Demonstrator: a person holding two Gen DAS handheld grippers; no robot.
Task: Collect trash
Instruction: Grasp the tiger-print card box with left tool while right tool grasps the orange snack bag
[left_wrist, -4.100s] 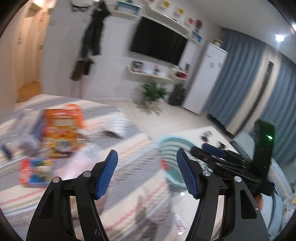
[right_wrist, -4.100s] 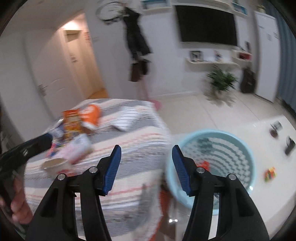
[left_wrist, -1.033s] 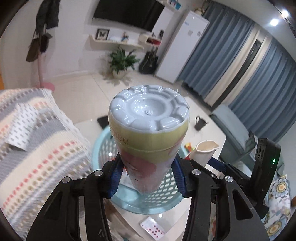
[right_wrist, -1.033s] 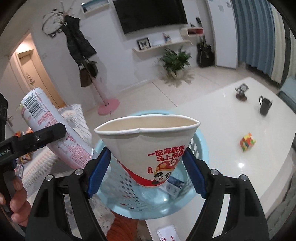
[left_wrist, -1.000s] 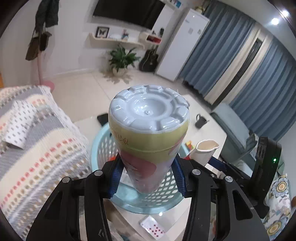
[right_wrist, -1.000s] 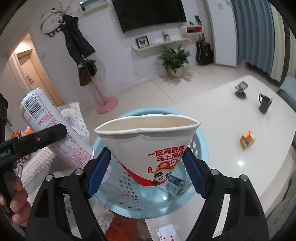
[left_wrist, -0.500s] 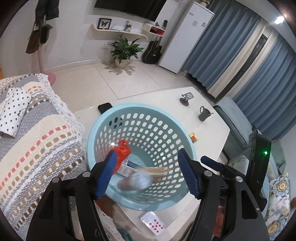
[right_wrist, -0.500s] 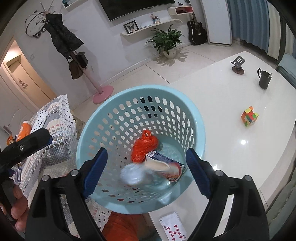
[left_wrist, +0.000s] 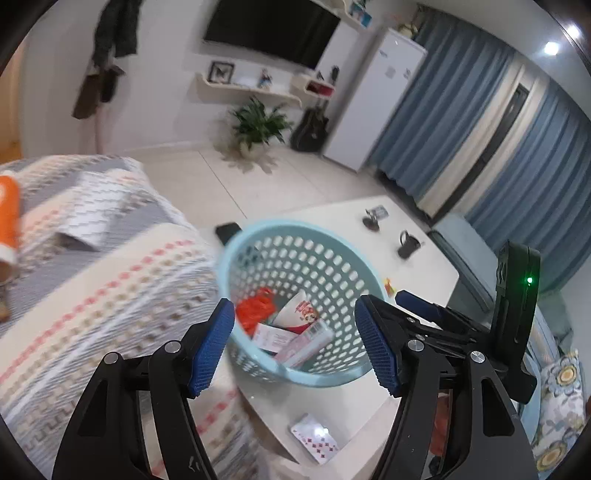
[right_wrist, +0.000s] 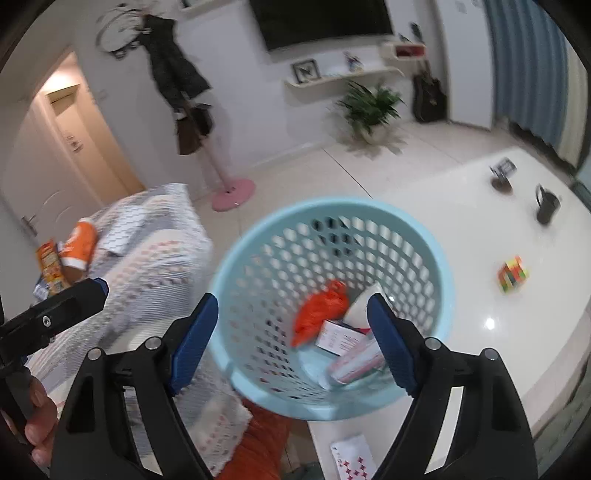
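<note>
Both my left gripper (left_wrist: 295, 345) and right gripper (right_wrist: 291, 341) jaws are hanging wide and empty, so I'm risking clipping the basket (right_wrist: 236, 266) rim and tipping it off the worktop (right_wrist: 461, 206) edge.

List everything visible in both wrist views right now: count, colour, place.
perforated plastic basket: 1, light blue, on white table edge beside bed
crumpled plastic bag: 1, orange-red, inside basket
paper noodle cup: 1, white with red print, inside basket
snack tube: 1, pink-white, lying in basket bottom
flat carton: 1, white-pink, inside basket
glossy table: 1, white
mug: 1, black, on table
puzzle cube: 1, multicolour, on table
playing cards: 1 pack, near table edge
striped bedspread: 1, grey-cream
left gripper: open, empty
right gripper: open, empty
</note>
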